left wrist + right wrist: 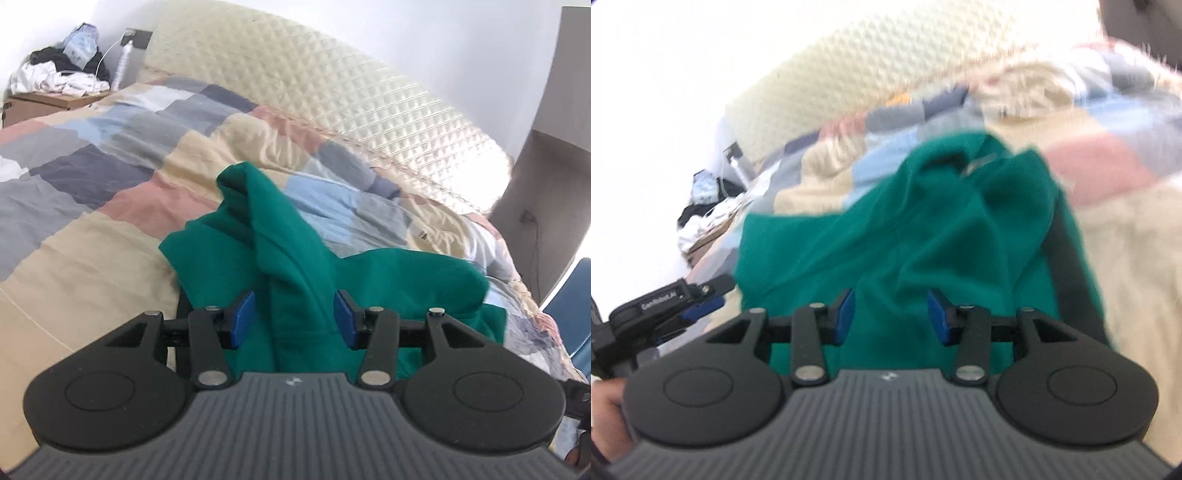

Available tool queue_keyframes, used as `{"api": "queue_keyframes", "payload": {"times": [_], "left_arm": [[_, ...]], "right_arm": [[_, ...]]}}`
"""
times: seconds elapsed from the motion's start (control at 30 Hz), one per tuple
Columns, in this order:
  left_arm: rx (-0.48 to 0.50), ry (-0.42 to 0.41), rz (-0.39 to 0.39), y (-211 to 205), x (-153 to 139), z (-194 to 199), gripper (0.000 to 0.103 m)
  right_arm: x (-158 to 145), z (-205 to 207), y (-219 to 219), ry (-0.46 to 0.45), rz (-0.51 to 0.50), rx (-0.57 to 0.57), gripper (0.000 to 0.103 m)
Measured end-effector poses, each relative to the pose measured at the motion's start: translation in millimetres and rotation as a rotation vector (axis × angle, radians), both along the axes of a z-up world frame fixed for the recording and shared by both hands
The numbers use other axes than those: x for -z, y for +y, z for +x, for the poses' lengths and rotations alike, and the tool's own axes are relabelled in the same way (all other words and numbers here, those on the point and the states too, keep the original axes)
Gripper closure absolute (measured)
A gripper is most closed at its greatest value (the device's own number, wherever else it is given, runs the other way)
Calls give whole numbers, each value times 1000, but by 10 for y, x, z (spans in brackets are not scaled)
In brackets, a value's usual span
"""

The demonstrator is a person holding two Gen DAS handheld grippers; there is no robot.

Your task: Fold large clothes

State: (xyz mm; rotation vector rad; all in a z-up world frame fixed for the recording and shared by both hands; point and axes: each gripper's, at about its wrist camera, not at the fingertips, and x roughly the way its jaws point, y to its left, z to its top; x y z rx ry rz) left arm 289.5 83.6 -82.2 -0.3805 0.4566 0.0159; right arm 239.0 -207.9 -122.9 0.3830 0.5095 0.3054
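Left wrist view first, reading from its left edge: a brown wooden bedside table (33, 105) in the far corner carries a heap of white and dark clothes (59, 75), out of my way. The bed's patchwork quilt in cream, pink, grey and blue squares (92, 177) spreads across the middle, and a cream quilted headboard (332, 85) rises behind it. On the quilt, right in front of me, lies the crumpled green fleece garment (280, 266), the thing I am to fold; it is bunched into a ridge with one end peaked up. My left gripper (293, 319) sits with its blue pads (243, 319) about half apart and a fold of green cloth running up between them. I judge the pads are not pressing on it: there is a gap on both sides, so I am straddling the ridge, probably to pinch it.

In the right wrist view, blurred, that same gripper shows at the left edge in a person's hand (605, 417). The green garment fills the centre, a small pale label showing near its far end. My right gripper (891, 319) is likewise half open, pads clear of the cloth passing between and below them. Both tools point down onto the near edge, I think so that I can take two spaced holds and lift the garment flat.
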Motion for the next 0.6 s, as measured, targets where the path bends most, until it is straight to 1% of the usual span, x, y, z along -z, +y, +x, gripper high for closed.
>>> {"api": "queue_keyframes", "payload": {"times": [0.07, 0.1, 0.17, 0.2, 0.23, 0.27, 0.3, 0.33, 0.37, 0.43, 0.47, 0.5, 0.53, 0.6], "left_arm": [[5, 27, -2, 16, 39, 111, 50], [4, 42, -5, 33, 70, 181, 50], [19, 56, -26, 28, 130, 293, 57], [39, 55, -31, 19, 135, 368, 62], [61, 57, -18, -16, 122, 429, 67], [85, 60, 18, -77, 105, 475, 68], [114, 71, 74, -153, 85, 533, 73], [133, 89, 119, -208, 70, 593, 79], [140, 110, 144, -233, 62, 661, 81], [138, 122, 175, -224, 24, 771, 86], [132, 115, 185, -203, -18, 822, 87], [125, 111, 182, -174, -72, 882, 88], [122, 112, 168, -139, -139, 965, 89], [121, 105, 166, -117, -296, 1132, 90]], "right_arm": [[-5, 69, -51, -3, -8, 21, 40], [2, 114, -84, 4, 1, 35, 40], [-15, 258, -132, 4, -6, 45, 40], [-39, 335, -132, -11, -27, 49, 40], [-67, 407, -118, -41, -56, 48, 40], [-86, 490, -95, -70, -91, 43, 40], [-100, 598, -69, -82, -123, 39, 40], [-99, 708, -54, -80, -137, 31, 40], [-87, 827, -43, -70, -144, 20, 41], [-45, 1049, -11, -44, -183, 28, 42], [-26, 1148, 27, -35, -226, 32, 42], [-1, 1241, 62, -28, -270, 37, 40], [27, 1313, 84, -17, -288, 27, 41], [75, 1436, 100, 11, -289, 12, 46]]}}
